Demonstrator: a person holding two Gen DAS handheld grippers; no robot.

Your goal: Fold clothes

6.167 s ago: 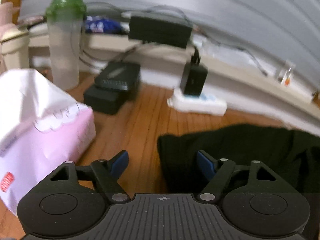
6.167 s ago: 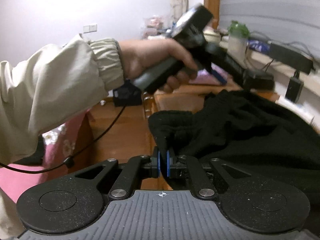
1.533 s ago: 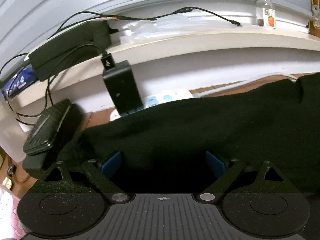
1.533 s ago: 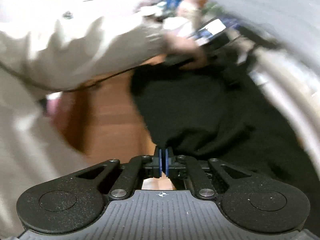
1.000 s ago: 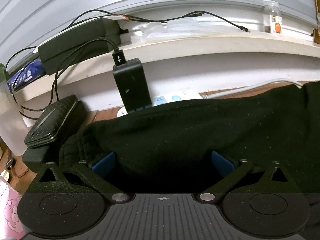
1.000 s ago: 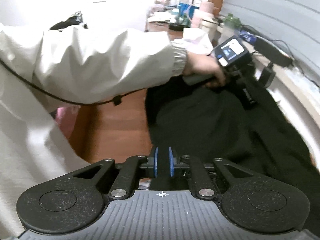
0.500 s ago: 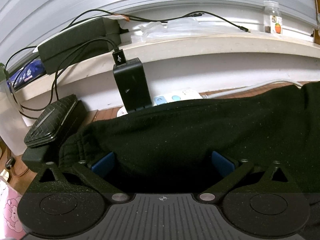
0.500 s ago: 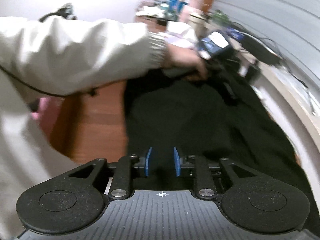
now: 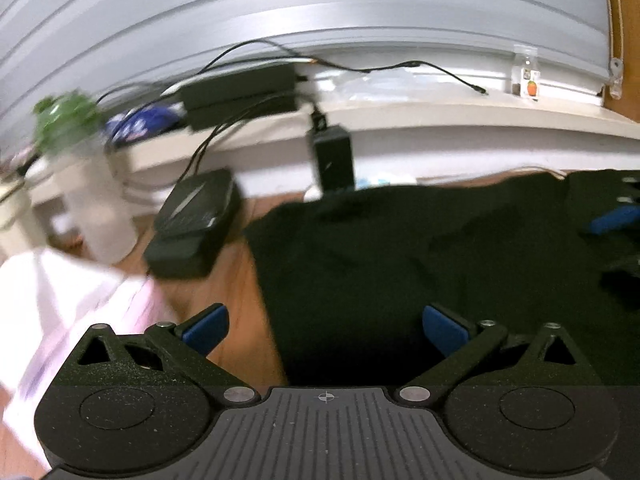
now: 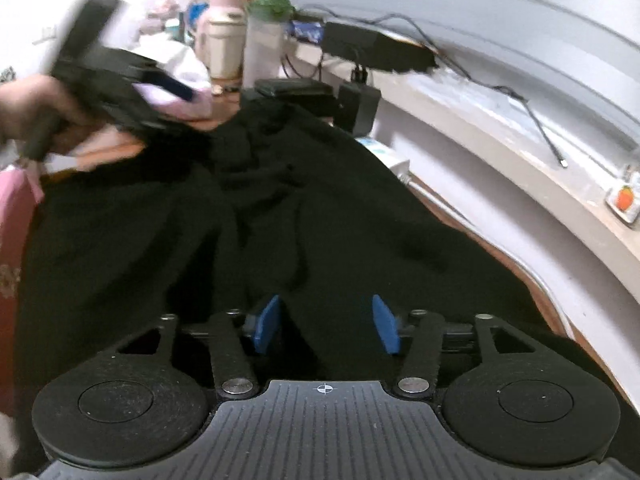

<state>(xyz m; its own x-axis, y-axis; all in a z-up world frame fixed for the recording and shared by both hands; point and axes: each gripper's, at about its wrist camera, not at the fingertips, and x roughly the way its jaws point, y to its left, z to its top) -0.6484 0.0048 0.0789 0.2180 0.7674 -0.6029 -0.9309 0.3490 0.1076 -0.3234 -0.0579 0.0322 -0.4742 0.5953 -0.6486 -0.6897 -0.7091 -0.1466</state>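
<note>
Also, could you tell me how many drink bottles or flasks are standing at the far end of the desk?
2: a clear green-lidded bottle and, just left of it in the right wrist view, a cream flask with a pink top. Clutter behind may hide more.

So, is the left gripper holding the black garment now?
No, the left gripper is wide open, its pads clear of the black garment.

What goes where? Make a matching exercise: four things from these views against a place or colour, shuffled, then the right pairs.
Things:
1. black garment
2. shaker bottle
3. small jar
4. power adapter

Descriptions:
A. green lid
B. on the white ledge, orange picture on its label
C. spread over the wooden table
D. plugged in upright below the ledge, behind the garment

Pairs: 1-C, 2-A, 3-B, 4-D
</note>
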